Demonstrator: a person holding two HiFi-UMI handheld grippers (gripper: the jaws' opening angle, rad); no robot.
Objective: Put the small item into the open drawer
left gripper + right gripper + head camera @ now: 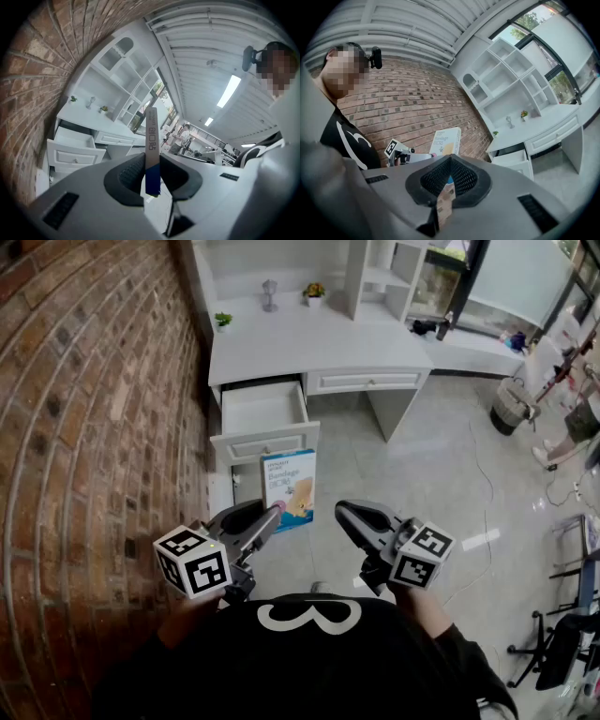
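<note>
Both tools hover close to the person's body, well short of the white table (319,343) on the far side of the room. The left tool (272,512) has its jaws narrow and pressed on the thin edge of a flat white-and-blue cardboard bandage box (289,486). The left gripper view shows that box (151,136) standing upright between the pads, with the blue end nearest the tool. The box hangs in the air above the glossy grey floor (412,474), on the near side of the open white drawer (265,443) and apart from it. The drawer is pulled out at the left end of the table, just beside the red brick wall (84,409), and the part of its inside that shows looks bare. The right tool (345,512) sits to the right of the box with its jaws brought together and nothing clamped between them, as far as its own view shows. By my reading, the pick-up is done and the box is secure in the left tool. What remains is to carry it forward over the drawer's front panel, lower it inside and let go.
</note>
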